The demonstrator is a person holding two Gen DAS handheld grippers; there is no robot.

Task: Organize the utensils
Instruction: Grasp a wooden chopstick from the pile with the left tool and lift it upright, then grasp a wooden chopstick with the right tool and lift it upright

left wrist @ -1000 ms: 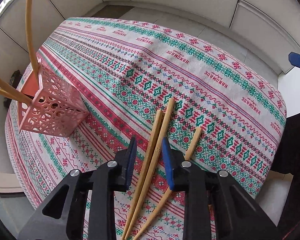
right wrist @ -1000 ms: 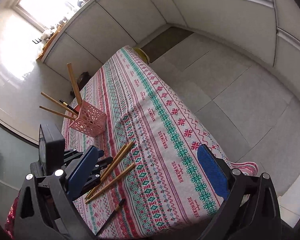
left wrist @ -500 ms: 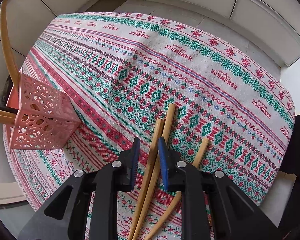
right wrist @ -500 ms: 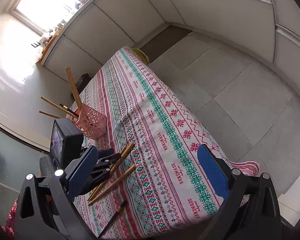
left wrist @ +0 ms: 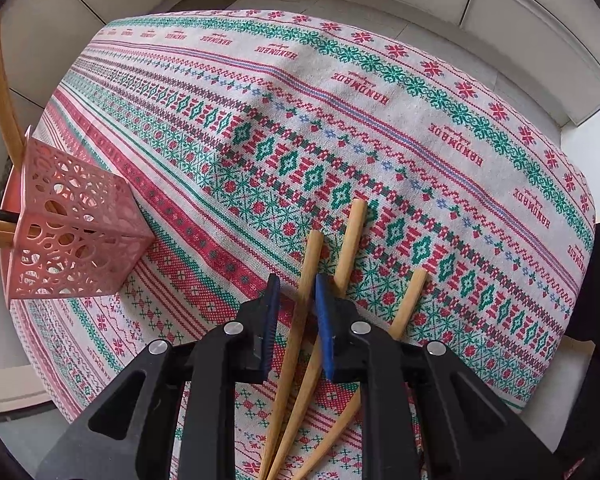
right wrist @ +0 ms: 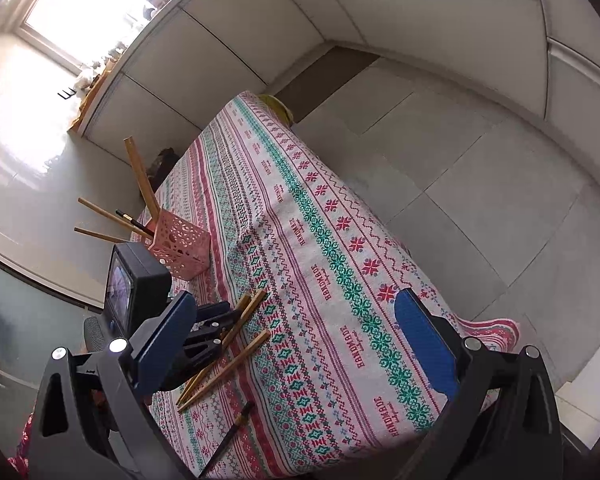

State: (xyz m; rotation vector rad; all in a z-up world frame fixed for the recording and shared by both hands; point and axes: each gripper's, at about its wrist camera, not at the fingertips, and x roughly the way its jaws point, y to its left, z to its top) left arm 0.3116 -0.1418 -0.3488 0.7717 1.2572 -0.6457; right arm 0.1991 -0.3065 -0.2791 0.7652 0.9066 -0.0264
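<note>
Three wooden chopsticks lie on the patterned tablecloth. My left gripper is low over them, its blue pads closed narrowly around one wooden chopstick; whether they grip it is unclear. It also shows in the right wrist view. A pink perforated holder with several chopsticks in it stands at the left, also seen in the right wrist view. My right gripper is wide open and empty, high above the table's near edge.
A dark chopstick lies alone near the table's front edge. Grey tiled floor and white cabinet walls surround the table. A bright window is at the far left.
My left gripper has dropped onto the chopsticks and its jaws have narrowed around one of them. The right gripper has stayed in place, open.
</note>
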